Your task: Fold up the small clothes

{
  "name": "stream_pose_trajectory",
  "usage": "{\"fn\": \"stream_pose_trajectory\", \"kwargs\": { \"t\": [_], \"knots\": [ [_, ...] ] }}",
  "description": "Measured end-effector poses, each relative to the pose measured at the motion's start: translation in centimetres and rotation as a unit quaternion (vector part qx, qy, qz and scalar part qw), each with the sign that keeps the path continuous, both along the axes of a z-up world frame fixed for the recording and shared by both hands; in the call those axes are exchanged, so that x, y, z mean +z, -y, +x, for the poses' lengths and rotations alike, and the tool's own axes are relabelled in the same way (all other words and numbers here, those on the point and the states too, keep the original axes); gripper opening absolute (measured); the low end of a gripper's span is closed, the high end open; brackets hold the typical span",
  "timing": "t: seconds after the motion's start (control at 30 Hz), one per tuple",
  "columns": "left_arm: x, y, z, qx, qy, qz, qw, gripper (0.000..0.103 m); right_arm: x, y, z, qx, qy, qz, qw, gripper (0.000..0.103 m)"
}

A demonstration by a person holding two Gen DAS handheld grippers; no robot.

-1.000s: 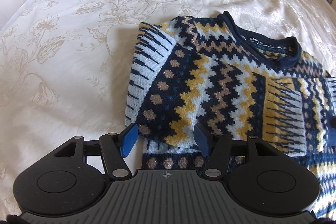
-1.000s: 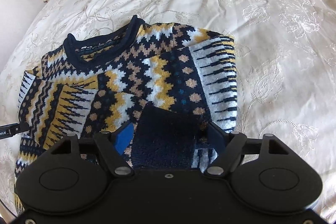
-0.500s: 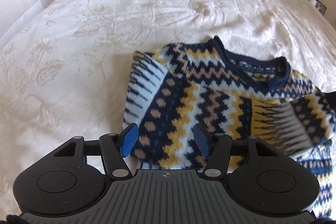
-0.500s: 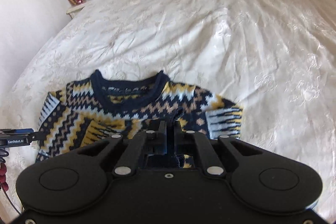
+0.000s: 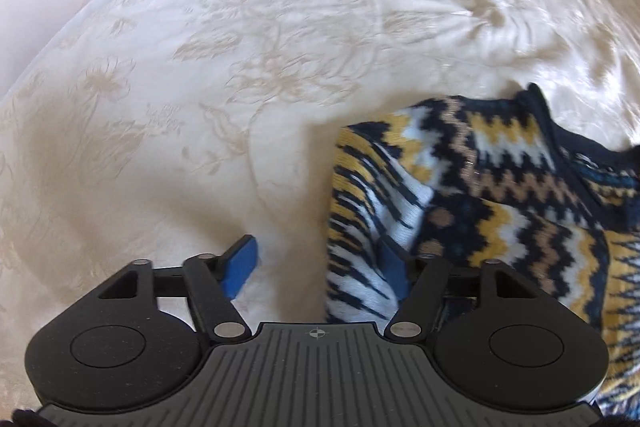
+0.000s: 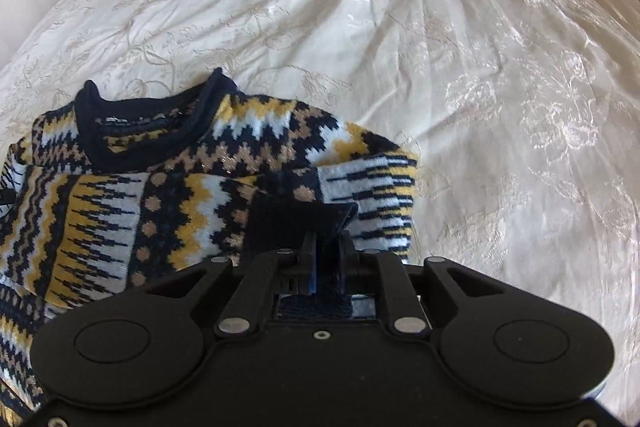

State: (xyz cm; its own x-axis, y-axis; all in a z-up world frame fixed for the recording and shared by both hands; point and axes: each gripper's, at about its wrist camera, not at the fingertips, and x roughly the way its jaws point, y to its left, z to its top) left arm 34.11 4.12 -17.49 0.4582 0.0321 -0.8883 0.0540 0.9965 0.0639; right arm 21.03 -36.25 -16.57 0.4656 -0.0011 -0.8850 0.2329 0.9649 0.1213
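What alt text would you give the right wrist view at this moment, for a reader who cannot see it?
The right gripper is shut on the navy cuff of a patterned navy, yellow and white knit sweater, which lies partly folded on a cream embroidered bedspread. The sweater's navy collar faces the far side of the bed.

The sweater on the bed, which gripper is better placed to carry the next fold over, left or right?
Probably right. The right gripper is shut on the sweater's dark cuff, ready to pull. The left gripper is open, straddling the sweater's edge, gripping nothing.
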Motion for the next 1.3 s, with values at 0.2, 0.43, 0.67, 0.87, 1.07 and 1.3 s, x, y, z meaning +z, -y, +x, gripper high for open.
{"fn": "stream_pose_trajectory", "kwargs": {
  "t": [0.2, 0.43, 0.67, 0.87, 1.07, 1.3],
  "knots": [
    [0.1, -1.4, 0.4, 0.020, 0.001, -0.025, 0.9995, 0.075, -0.8, 1.2, -0.6, -0.028, -0.011, -0.002, 1.000, 0.033],
    [1.4, -3.7, -0.7, 0.068, 0.011, -0.096, 0.9930, 0.075, 0.5, 1.4, -1.8, -0.040, 0.007, 0.005, 0.999, 0.073],
    [4.0, -4.6, -4.2, 0.053, 0.021, -0.103, 0.9931, 0.080, 2.4, 0.2, -4.2, -0.023, 0.024, 0.018, 0.999, 0.085],
    [5.5, -4.6, -8.6, 0.013, 0.019, -0.110, 0.9936, 0.081, 3.5, -1.6, -7.5, 0.005, 0.028, 0.034, 0.999, 0.087],
    [5.8, -4.3, -14.0, -0.032, -0.002, -0.107, 0.9937, 0.082, 3.8, -3.5, -12.2, 0.031, 0.018, 0.053, 0.998, 0.088],
    [4.9, -4.4, -19.8, -0.063, -0.034, -0.100, 0.9924, 0.082, 2.5, -5.4, -17.4, 0.062, -0.018, 0.074, 0.995, 0.088]
  ]
}}
